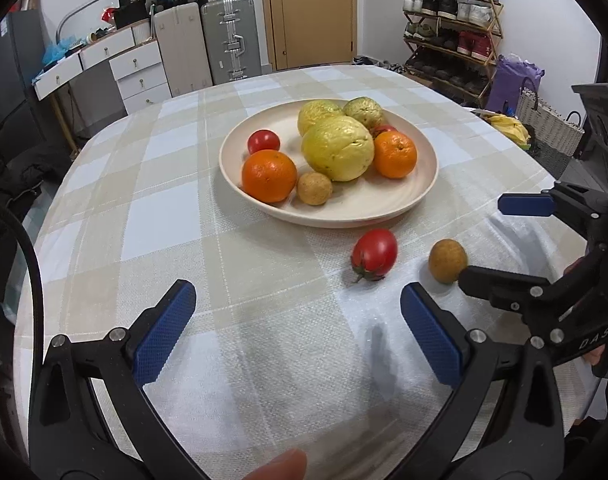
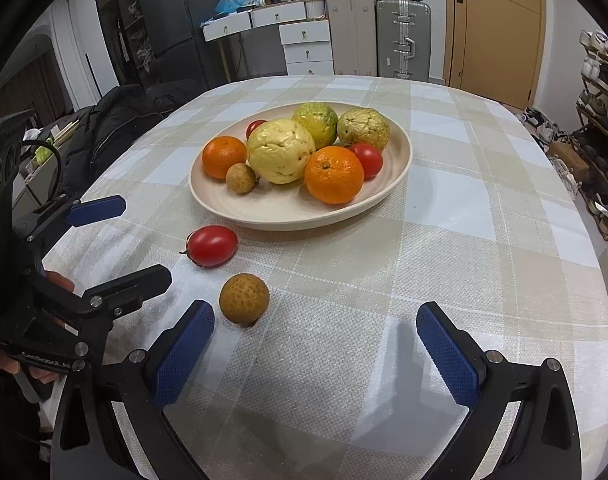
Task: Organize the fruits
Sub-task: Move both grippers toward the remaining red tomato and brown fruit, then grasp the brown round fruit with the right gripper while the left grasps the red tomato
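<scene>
A cream plate [image 1: 384,210] [image 2: 287,210] on the checked tablecloth holds two oranges, yellow-green guavas, red tomatoes and a small brown longan. On the cloth in front of the plate lie a loose red tomato [image 1: 374,253] [image 2: 212,245] and a loose brown longan [image 1: 448,260] [image 2: 244,298]. My left gripper [image 1: 297,330] is open and empty, near side of the tomato. My right gripper [image 2: 316,354] is open and empty, just behind the longan. Each gripper shows in the other's view: the right one [image 1: 500,236], the left one [image 2: 135,236].
The round table [image 2: 484,240] has its edge close on the left and right. Bananas [image 1: 510,128] lie at the far right edge. Behind are drawers, suitcases [image 1: 229,38], a door, a shoe rack [image 1: 450,32] and a dark jacket [image 2: 115,124] on a chair.
</scene>
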Motion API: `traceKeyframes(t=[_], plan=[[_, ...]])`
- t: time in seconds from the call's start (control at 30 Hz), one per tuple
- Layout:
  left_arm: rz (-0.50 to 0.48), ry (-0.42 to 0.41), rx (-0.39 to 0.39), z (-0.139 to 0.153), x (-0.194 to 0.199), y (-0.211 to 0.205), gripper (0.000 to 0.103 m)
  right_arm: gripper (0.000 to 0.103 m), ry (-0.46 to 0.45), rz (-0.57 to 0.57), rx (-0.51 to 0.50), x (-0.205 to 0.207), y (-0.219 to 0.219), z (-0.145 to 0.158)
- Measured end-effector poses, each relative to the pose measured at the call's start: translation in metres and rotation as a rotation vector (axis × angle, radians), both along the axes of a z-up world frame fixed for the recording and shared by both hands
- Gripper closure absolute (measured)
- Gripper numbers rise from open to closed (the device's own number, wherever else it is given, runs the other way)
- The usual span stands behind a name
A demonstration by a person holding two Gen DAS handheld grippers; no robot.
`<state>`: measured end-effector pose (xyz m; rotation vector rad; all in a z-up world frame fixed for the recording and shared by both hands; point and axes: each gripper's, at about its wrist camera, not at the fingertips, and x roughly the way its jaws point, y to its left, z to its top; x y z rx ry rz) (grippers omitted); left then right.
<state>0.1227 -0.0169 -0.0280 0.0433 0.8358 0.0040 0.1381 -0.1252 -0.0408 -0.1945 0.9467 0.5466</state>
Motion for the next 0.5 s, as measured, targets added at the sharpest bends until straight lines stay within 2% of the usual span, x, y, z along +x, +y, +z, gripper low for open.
traceKeyframes(t=[0.37, 0.43, 0.5], plan=[[0.026, 0.013, -0.011, -0.002, 0.003, 0.009, 0.001, 0.003, 0.013, 0.023, -0.026, -0.005, 0.012, -0.004], [0.024, 0.010, -0.012, -0.002, 0.002, 0.009, 0.001, 0.016, 0.019, 0.031, -0.031, -0.005, 0.013, -0.005], [0.026, 0.012, -0.013, -0.002, 0.002, 0.009, 0.001, 0.023, 0.012, 0.042, -0.025, -0.006, 0.014, -0.004]])
